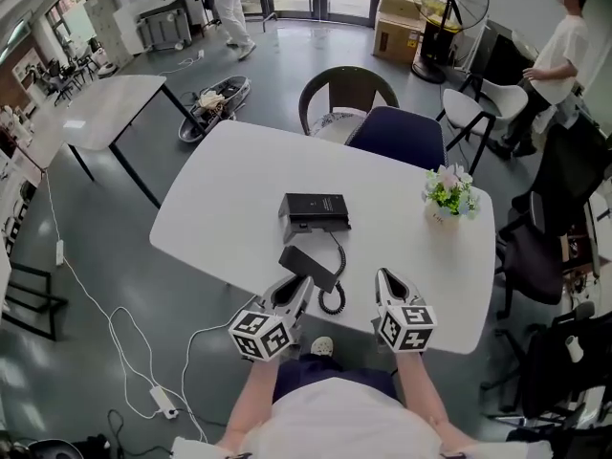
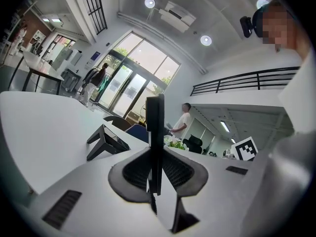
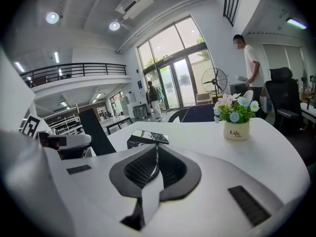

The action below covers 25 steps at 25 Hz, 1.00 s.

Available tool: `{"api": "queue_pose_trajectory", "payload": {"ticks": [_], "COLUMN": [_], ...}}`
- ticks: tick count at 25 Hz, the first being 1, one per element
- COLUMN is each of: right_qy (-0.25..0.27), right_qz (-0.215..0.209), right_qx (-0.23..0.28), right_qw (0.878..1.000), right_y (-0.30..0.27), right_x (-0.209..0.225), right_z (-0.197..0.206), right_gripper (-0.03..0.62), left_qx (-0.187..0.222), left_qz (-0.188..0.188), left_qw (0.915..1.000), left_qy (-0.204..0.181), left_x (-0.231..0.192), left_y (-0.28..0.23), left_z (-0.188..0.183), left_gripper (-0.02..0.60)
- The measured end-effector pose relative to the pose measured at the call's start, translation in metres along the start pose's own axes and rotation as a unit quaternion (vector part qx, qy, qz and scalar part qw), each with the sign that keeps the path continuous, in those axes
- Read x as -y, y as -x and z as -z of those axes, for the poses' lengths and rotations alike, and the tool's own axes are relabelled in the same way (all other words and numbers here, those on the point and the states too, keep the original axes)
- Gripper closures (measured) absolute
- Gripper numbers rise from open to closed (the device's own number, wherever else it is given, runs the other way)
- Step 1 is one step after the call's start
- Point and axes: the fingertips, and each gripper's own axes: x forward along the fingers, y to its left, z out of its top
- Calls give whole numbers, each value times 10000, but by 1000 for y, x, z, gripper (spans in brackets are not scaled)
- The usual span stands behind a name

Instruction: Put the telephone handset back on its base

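My left claw (image 1: 295,287) is squeezing the black handset (image 1: 311,264) at the white surface's (image 1: 220,208) near edge. My right claw (image 1: 387,277) is sitting closed beside it, holding nothing. The handset is pointing sideways, its curly cord (image 1: 333,297) running to the base (image 1: 316,210) just behind. Farther right, a pot (image 1: 442,216) is holding flowers (image 1: 449,187).

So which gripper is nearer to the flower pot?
Right. The right gripper sits before the pot, toward the person; the left gripper, gripping the handset, is farther left.

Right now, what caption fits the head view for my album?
Left gripper holds the handset near its base on a white table; right gripper shut, empty.
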Motion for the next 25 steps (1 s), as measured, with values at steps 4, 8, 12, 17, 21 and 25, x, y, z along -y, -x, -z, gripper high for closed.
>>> {"api": "queue_pose_trajectory", "payload": {"ticks": [4,8,12,17,21,25], "right_qy": [-71,-52,24,42,95,185], "right_qz": [85,134,102,25,-61,-129], "right_qx": [-17,-111,-175,-410,-551,-566], "right_qw": [9999,9998,9998,9991,9984,9981], "right_y": [-4,-7,-10,-10,-16,-20], "right_x": [0,1,-2,-2,1,10], "right_z": [4,9,9,21,22,11], "right_gripper": [559,559,559,559,559,559], "left_qx": [-85,-147,-166,-163,-137,-33], "left_qz": [133,164,80,-45,-184,-325], "left_qw": [9999,9997,9997,9995,9988,9978], "left_qy": [3,75,148,278,428,571], "left_x": [-4,-7,-12,-14,-17,-20], "left_y": [-10,-15,-13,-14,-22,-35], "left_z": [1,5,8,13,13,9], "left_gripper": [503,503,503,503,503,503]}}
